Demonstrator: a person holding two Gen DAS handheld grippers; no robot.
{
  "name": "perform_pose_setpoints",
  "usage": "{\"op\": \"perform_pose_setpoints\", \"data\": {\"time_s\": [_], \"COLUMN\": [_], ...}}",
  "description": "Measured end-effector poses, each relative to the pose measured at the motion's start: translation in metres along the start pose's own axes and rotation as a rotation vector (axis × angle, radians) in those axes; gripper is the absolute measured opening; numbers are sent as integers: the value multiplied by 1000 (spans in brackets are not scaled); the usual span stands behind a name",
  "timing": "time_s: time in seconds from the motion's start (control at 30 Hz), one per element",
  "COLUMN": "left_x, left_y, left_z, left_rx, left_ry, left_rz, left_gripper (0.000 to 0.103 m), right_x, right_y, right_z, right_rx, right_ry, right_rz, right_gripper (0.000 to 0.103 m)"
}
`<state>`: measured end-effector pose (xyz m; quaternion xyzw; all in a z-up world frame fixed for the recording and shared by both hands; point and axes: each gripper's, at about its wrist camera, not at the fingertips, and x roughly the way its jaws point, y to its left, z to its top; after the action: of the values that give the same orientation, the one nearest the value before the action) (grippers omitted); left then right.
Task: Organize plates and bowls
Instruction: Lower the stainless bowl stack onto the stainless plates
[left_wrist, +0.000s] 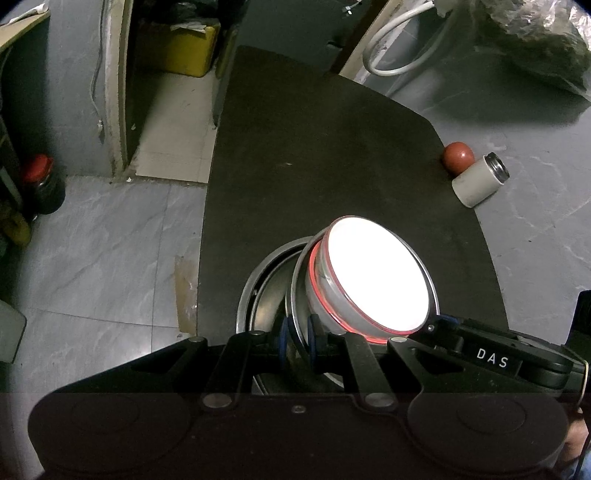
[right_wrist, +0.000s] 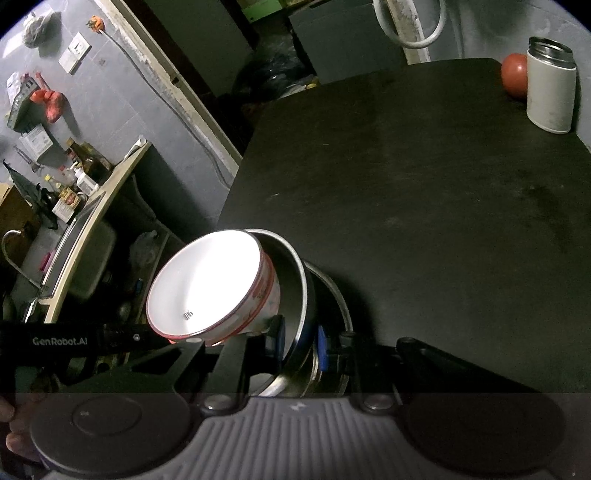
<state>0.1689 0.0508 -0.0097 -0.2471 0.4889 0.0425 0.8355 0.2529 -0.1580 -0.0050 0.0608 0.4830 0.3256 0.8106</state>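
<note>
Grippers both clamp steel bowl (left_wrist: 295, 295) rim, left gripper (left_wrist: 298, 332) and right gripper (right_wrist: 301, 339); white bowl (left_wrist: 376, 273) tilted inside, I level it.

white red-rimmed bowl (left_wrist: 376, 273) | tilted in steel bowl (left_wrist: 301, 291) | over steel plate (left_wrist: 251, 280)

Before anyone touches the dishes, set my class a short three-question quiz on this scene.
1. True or false: the white bowl sits level on the table.
2. What stands beside the white canister? A) red round object B) spoon C) glass
3. What do the right tongs clamp?

Key:
1. False. The white bowl is tilted, resting in the steel dish.
2. A.
3. The rim of the steel dish.
</note>
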Motion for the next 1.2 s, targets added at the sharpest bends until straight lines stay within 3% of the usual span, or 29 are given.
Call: {"op": "perform_pose_setpoints", "data": {"time_s": [1.2], "left_x": [5], "left_y": [0], "left_z": [-3], "left_rx": [-26], "left_ry": [17], "left_rz": [14], "left_gripper": [11], "right_x": [6], "right_y": [-1], "right_z": [4], "right_rx": [-10], "right_ry": [22], "right_rz": [5], "right_gripper": [20]}}
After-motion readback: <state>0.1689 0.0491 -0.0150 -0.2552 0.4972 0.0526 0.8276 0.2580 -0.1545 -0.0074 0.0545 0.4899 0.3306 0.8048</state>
